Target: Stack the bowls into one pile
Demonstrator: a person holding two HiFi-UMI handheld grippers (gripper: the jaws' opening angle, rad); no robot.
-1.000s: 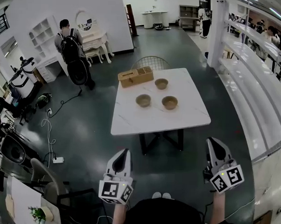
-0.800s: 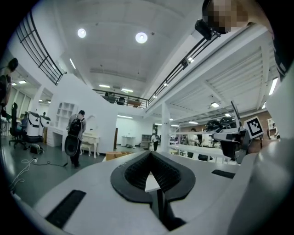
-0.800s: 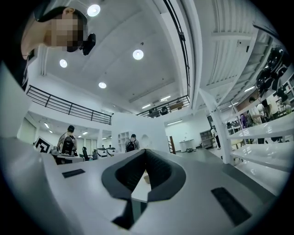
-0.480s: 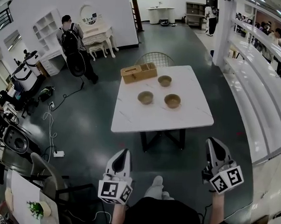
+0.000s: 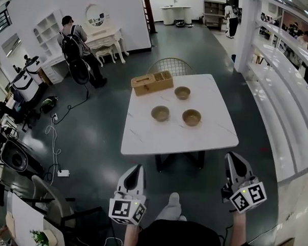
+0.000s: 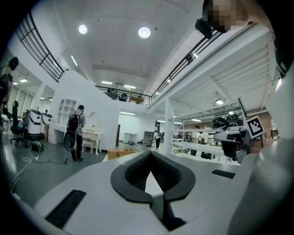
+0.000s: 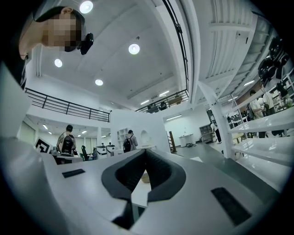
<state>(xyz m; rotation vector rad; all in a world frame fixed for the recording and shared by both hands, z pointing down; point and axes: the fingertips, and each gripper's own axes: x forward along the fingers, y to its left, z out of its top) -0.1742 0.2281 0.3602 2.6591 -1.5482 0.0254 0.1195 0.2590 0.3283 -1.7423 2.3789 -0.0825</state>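
Note:
Three tan bowls stand apart on the white table (image 5: 143,140): one on the left (image 5: 160,113), one on the right (image 5: 191,117), one farther back (image 5: 182,92). Both grippers hang low near the person's body, well short of the table. The left gripper (image 5: 137,168) is shut with nothing in it, and its tips meet in the left gripper view (image 6: 150,153). The right gripper (image 5: 232,156) is also shut and empty. In the right gripper view (image 7: 145,151) a bowl (image 7: 145,177) shows far off through the gap below the tips.
A wooden box (image 5: 152,82) sits at the table's back left corner, and a wire chair (image 5: 166,68) stands behind it. A person with a backpack (image 5: 71,42) stands far left by white furniture. Cables lie on the dark floor at left; white shelving runs along the right.
The table and bowls have shifted lower in the head view as the person steps towards them. Both grippers keep the same place and stay shut.

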